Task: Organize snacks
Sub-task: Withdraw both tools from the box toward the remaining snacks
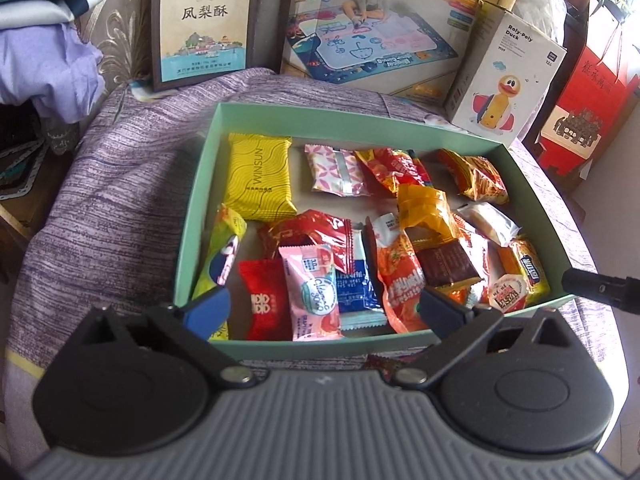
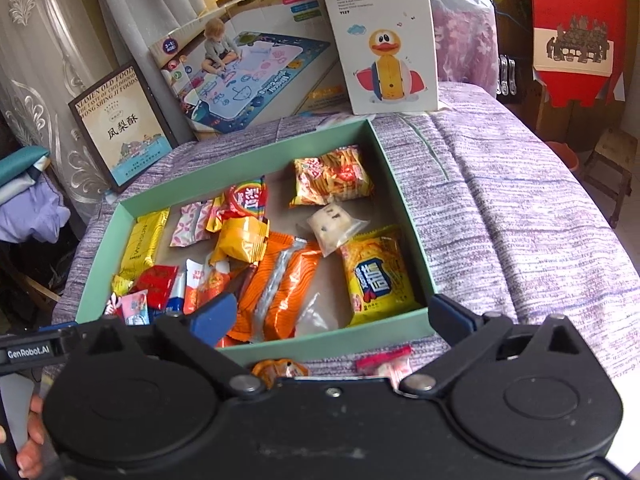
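Two small packets, an orange one and a pink one, lie outside the green box on the purple-covered tabletop, just near of its near wall and half hidden under the right gripper. Both it and the left gripper hover with jaws wide apart, holding nothing. Reaching down so close to that thin wall, a jaw could catch the rim and shove or tip the box, or pinch slippery wrapper only and drop the packet.
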A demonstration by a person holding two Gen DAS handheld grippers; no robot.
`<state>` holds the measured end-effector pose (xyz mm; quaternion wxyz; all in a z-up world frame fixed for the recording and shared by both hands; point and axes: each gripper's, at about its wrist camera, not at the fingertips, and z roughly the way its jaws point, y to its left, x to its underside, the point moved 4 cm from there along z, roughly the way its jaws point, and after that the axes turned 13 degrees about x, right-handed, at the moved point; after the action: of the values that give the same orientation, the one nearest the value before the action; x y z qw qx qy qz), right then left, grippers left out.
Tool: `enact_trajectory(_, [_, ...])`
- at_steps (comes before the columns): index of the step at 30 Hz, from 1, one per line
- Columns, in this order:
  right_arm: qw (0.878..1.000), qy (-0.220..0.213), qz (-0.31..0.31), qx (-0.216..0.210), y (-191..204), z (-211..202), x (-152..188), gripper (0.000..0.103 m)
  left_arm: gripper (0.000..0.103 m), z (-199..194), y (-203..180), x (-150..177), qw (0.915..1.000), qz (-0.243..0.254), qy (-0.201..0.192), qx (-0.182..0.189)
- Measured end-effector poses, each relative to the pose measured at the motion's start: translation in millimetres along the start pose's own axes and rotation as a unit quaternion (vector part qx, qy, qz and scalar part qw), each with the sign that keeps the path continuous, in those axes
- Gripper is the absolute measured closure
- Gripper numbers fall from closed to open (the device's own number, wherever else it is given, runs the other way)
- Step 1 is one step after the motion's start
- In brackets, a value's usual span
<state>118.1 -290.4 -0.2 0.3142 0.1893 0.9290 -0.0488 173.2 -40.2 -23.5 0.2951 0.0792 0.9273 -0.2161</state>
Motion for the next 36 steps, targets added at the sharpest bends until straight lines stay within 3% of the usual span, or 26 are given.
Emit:
enact_trajectory(15, [1.0, 0.012, 0.002, 0.003, -15.7, -24.5, 28.9, 0.0, 0.0, -24.6, -22.2, 18.1, 0.9998, 0.015, -0.006, 0.015])
enact_trajectory(36, [0.999, 0.048, 0.019, 0.0, -28.7, -17.7, 61.8, 0.0, 0.0, -6.9, -32.7, 55.1, 0.9985, 0.03, 0.045, 0.012])
